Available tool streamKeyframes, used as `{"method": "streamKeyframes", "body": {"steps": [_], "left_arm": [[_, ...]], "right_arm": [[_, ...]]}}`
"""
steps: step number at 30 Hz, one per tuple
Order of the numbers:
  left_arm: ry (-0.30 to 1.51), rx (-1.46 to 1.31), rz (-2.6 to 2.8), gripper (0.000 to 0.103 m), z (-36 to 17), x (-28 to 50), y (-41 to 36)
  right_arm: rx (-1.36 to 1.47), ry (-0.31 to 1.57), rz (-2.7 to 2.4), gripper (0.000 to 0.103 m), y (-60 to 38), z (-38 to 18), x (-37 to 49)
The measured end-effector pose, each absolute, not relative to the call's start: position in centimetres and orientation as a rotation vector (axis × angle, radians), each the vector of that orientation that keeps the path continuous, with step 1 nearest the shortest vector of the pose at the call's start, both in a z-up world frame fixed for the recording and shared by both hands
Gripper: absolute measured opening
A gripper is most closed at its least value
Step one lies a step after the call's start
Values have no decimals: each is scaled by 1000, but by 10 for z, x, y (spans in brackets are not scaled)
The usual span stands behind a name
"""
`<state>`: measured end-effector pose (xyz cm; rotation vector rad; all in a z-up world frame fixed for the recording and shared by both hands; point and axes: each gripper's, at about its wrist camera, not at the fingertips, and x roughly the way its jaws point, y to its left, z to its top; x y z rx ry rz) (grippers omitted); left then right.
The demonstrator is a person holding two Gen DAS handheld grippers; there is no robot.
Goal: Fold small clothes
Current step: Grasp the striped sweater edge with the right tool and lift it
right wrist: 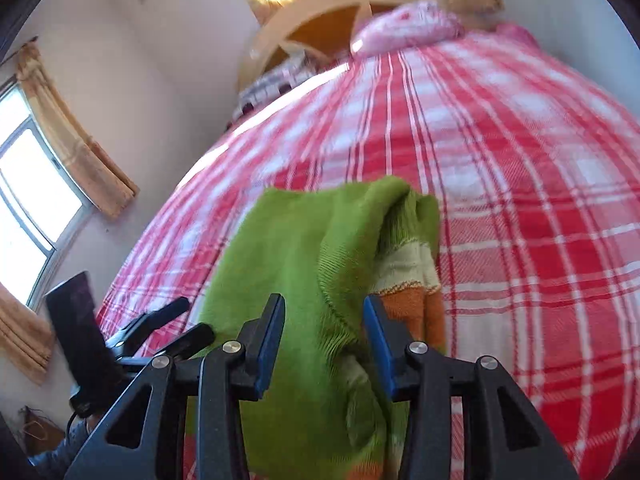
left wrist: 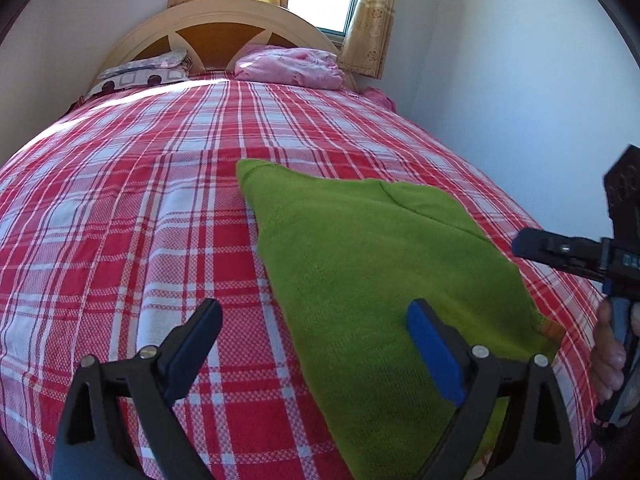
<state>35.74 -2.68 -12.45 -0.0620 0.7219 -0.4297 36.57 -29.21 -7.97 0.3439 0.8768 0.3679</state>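
Note:
A small green knitted garment [left wrist: 360,264] lies on the red-and-white plaid bed [left wrist: 140,208], partly folded, with an orange and cream edge at its right corner. My left gripper [left wrist: 316,328] is open, with its left finger over the plaid and its right finger over the green cloth. My right gripper [right wrist: 324,320] is open, with its jaws on either side of a bunched fold of the green garment [right wrist: 304,248], where orange and cream stripes [right wrist: 412,280] show. The right gripper also shows at the right edge of the left wrist view [left wrist: 532,244].
A wooden headboard [left wrist: 224,24] stands at the far end of the bed. A pink bundle [left wrist: 292,66] and a patterned pillow [left wrist: 148,72] lie near it. White walls close in on both sides. Curtained windows are behind the headboard and on the left wall [right wrist: 36,184].

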Motion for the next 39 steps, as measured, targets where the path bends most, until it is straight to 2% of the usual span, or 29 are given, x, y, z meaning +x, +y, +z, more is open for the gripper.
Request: {"method": "streamKeyframes", "body": {"steps": [1, 6, 7, 9, 13, 22, 24, 25, 26, 30, 31, 32, 33, 39], "left_arm": [[723, -59, -432, 96, -124, 357, -29], [723, -33, -442, 96, -125, 353, -32], [716, -31, -446, 99, -125, 352, -32], [707, -31, -451, 103, -126, 351, -33], [742, -10, -457, 103, -131, 353, -41], [718, 31, -368, 103, -111, 365, -44], [753, 18, -364, 103, -116, 369, -43], [771, 16, -370, 103, -121, 369, -44], [778, 18, -379, 103, -125, 366, -45], [773, 6, -399, 103, -137, 354, -48], [775, 7, -401, 103, -137, 353, -49], [776, 9, -403, 103, -136, 351, -50], [777, 12, -408, 103, -136, 350, -51], [807, 79, -464, 103, -144, 344, -66]], "right_arm": [[351, 905, 369, 16, -290, -86, 371], [302, 738, 326, 8, -294, -49, 338], [282, 714, 306, 6, -295, -43, 332], [230, 739, 245, 6, -296, -49, 335], [250, 827, 167, 5, -318, -95, 349], [167, 809, 188, 6, -311, -80, 343], [153, 780, 226, 9, -305, -62, 345], [138, 767, 218, 17, -302, -55, 348], [125, 753, 207, 29, -302, -48, 356], [156, 861, 178, 32, -309, -62, 407], [171, 902, 179, 32, -311, -72, 419], [195, 928, 203, 13, -312, -80, 428], [198, 928, 209, 6, -311, -84, 433], [163, 932, 114, 5, -318, -104, 442]]}}
